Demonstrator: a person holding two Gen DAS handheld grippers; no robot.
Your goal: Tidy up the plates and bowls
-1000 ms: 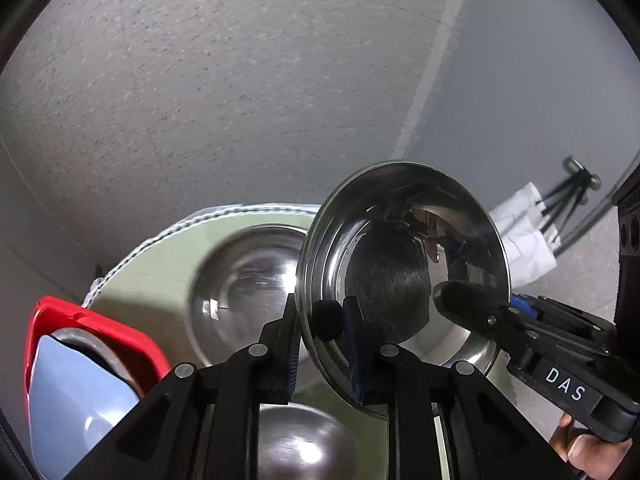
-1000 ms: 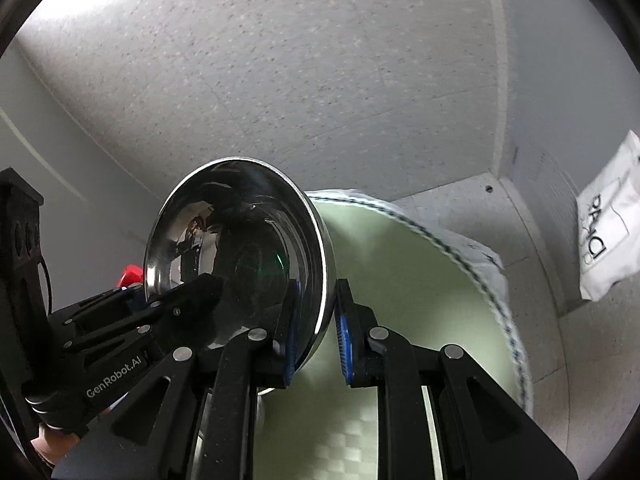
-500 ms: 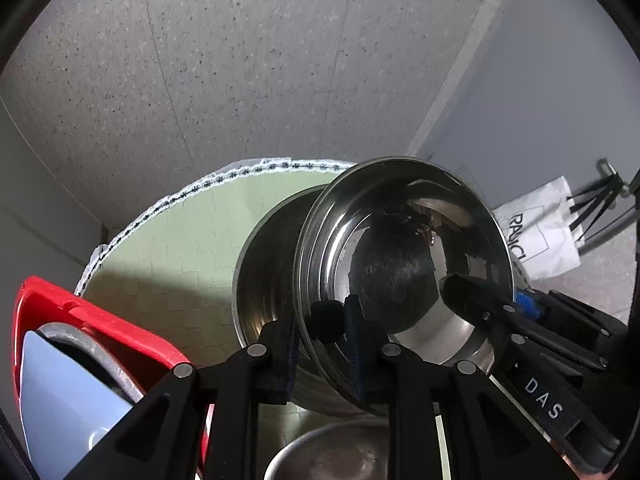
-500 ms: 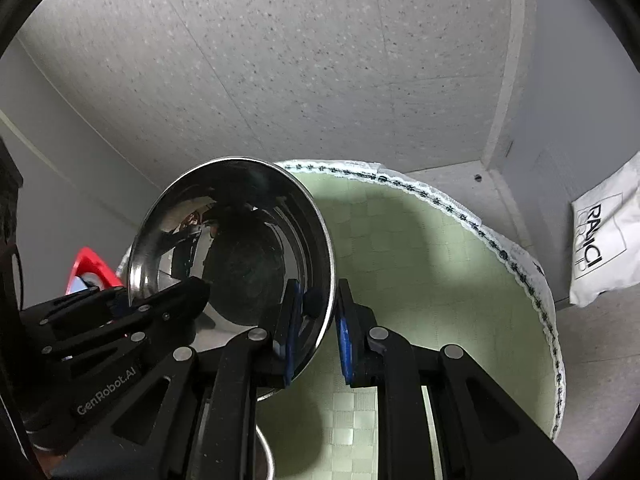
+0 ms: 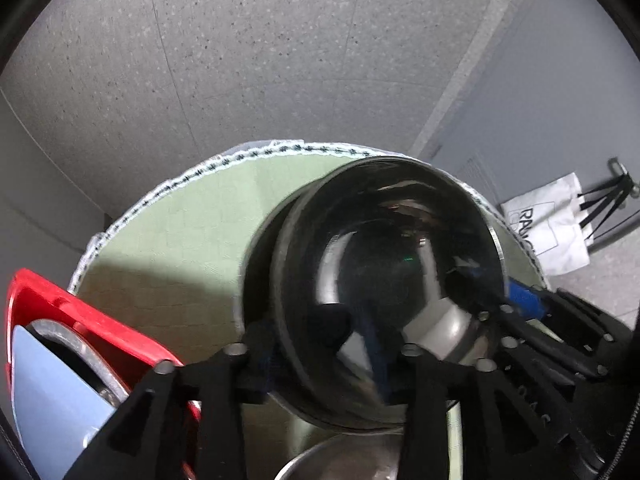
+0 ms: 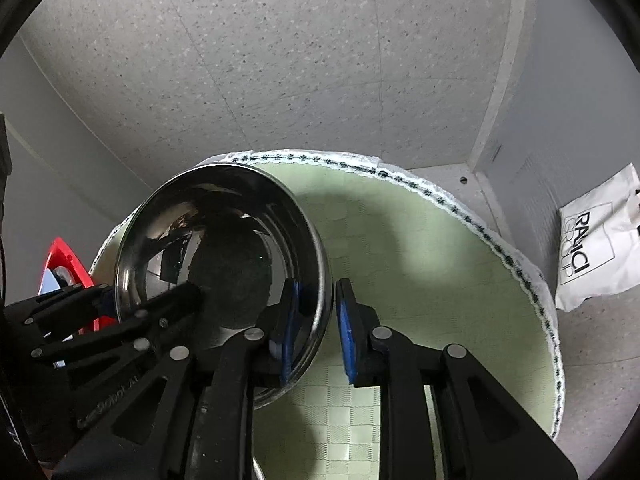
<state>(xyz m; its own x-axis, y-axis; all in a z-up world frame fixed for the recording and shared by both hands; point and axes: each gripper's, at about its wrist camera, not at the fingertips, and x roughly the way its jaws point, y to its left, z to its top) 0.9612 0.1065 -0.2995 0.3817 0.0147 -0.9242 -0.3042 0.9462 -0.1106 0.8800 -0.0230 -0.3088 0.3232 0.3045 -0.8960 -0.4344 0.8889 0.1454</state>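
Note:
A steel bowl (image 5: 392,292) (image 6: 224,248) sits nested in a second steel bowl (image 5: 256,264) on the round green-matted table (image 5: 180,240) (image 6: 420,280). My left gripper (image 5: 332,356) straddles its near rim. The jaws are opening, and both fingers stand off the metal. My right gripper (image 6: 316,324) straddles the opposite rim and is opening too. A gap shows between its outer blue pad (image 6: 346,332) and the rim. Each gripper shows in the other's view, the right gripper (image 5: 520,308) at the right edge and the left gripper (image 6: 120,300) at the lower left.
Another steel bowl (image 5: 340,460) lies just below the stack. A red rack (image 5: 80,320) (image 6: 64,264) holding a pale blue plate (image 5: 48,400) stands at the table's left. A white paper bag (image 5: 548,232) (image 6: 596,240) lies on the floor to the right.
Both grippers came down with the steel bowl and it now rests inside the bowl on the mat. Both pairs of jaws have spread away from its rim.

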